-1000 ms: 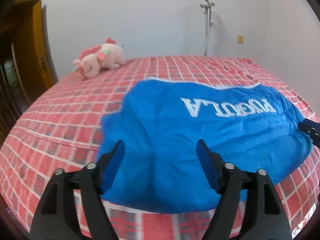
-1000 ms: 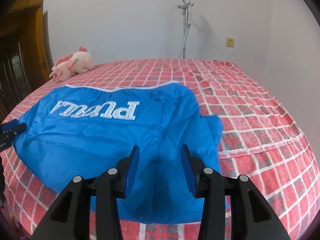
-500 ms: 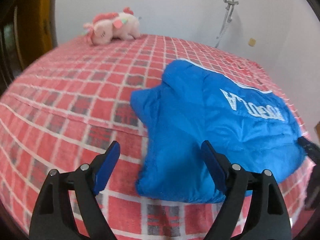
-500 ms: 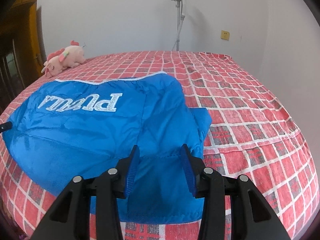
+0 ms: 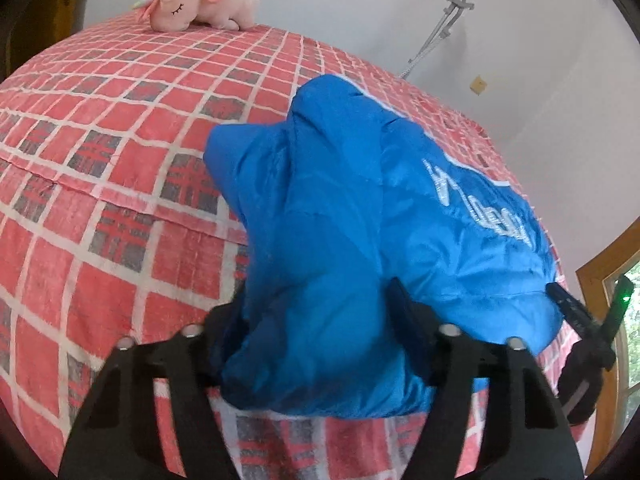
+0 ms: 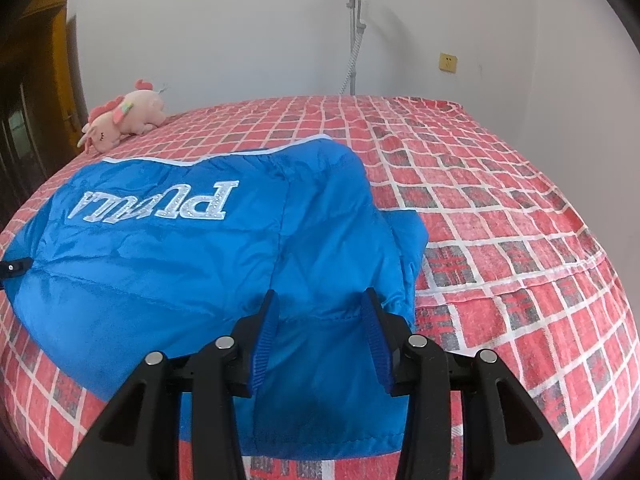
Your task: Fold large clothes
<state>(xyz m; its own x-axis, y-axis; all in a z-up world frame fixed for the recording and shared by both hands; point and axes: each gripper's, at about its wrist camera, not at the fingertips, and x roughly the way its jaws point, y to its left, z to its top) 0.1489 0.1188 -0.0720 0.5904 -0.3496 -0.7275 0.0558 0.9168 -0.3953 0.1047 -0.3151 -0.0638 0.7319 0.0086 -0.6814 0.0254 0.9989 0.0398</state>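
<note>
Now both tools straddle bunched corners of the shiny blue padded jacket (image 6: 168, 256) at the red-checked bed's (image 6: 520, 208) near edge. Left tool (image 5: 316, 320) and right tool (image 6: 320, 328) stand parted, not yet pinching; I'd close on every layer before lifting evenly.

jacket (image 5: 340, 240) hides left fingers (image 5: 404, 304), lettering blurred

Two wrist views, one bed (image 5: 120, 128)

Both look forward, low and close over the blue jacket (image 6: 168, 248); each shows the plush toy (image 5: 200, 0) near the far wall.
</note>
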